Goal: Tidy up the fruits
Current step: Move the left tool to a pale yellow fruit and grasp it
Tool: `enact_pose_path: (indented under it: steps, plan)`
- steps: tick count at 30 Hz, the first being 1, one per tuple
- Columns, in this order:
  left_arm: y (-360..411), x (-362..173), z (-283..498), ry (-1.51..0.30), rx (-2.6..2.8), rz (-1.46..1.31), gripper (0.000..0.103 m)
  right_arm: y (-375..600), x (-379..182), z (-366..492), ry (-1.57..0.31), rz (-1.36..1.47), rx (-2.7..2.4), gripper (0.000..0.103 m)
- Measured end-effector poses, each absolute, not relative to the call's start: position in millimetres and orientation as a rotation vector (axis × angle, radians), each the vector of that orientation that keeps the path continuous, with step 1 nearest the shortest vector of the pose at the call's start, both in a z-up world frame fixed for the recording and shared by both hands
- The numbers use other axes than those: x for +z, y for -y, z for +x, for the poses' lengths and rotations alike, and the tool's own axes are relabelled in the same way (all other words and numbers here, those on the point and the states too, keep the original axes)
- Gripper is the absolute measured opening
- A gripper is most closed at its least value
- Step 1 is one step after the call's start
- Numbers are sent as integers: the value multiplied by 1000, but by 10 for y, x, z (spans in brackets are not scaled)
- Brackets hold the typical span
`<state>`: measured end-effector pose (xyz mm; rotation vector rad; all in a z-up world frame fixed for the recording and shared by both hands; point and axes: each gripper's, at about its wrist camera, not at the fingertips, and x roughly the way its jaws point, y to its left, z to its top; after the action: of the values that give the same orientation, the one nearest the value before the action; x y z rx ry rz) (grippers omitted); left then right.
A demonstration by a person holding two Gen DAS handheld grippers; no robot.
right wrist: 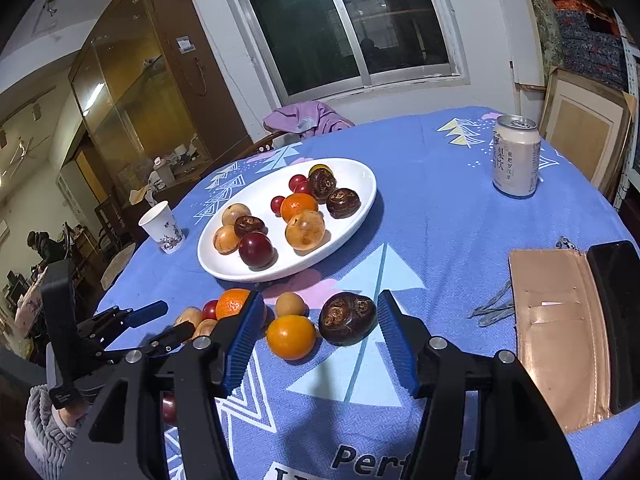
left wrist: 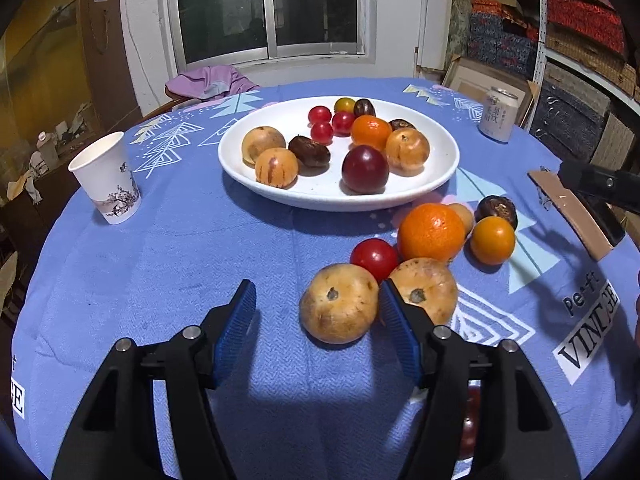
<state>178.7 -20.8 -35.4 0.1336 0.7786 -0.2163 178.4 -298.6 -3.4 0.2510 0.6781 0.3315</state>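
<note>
the left gripper [left wrist: 318,304] stood open over the cloth [left wrist: 160,260], a tan fruit [left wrist: 339,303] between its pads, untouched. the right gripper [right wrist: 318,316] gaped, empty, a dark fruit [right wrist: 347,318] just ahead.

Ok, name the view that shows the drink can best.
Right wrist view: the drink can stands large, label and top both readable. In the left wrist view it is smaller, out near the table's far edge.

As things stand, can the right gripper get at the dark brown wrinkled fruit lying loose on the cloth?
Probably yes. The right gripper stands open with the dark brown fruit just ahead between its fingers. Only the small orange fruit sits close beside it and might get nudged.
</note>
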Motion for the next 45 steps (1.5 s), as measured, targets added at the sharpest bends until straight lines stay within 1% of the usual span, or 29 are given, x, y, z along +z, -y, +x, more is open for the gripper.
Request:
enact_pose_path:
  steps: [2, 4, 7, 12, 18, 21, 24, 33, 40, 42, 44, 45]
  plan:
    - [155, -349, 1782, -772, -192, 140, 74, 2989, -32, 1780, -678, 253, 328, 60]
    - [82, -316, 1726, -746, -161, 160, 76, 3007, -25, 1774, -676, 260, 327, 60]
    - [-70, -239, 1658, -708, -95, 158, 76, 3023, -16, 1772, -674, 267, 328, 60]
    - [-349, -208, 1634, -711, -33, 117, 75, 3024, -4, 1764, -670, 265, 337, 60]
    - [-698, -196, 1686, -739, 25, -25, 73, 3015, 19, 1746, -663, 264, 346, 60]
    - [-586, -121, 1583, -691, -50, -14, 73, 3017, 22, 1746, -662, 263, 347, 60]
    - [-367, -113, 1504, -663, -99, 65, 73, 3019, 21, 1746, -663, 261, 346, 60]
    - [36, -240, 1436, -687, -207, 175, 73, 2999, 28, 1744, -662, 257, 354, 60]
    - [162, -376, 1575, -772, -264, 187, 73, 2982, 23, 1747, -666, 256, 355, 60]
    - [181, -426, 1636, -807, -266, 183, 68, 2982, 17, 1755, -670, 256, 354, 61]
    - [180, -455, 1703, -834, -292, 143, 57, 2982, 6, 1761, -675, 258, 351, 61]
    - [178, -455, 1725, -836, -298, 126, 54, 2982, 5, 1759, -674, 258, 348, 69]
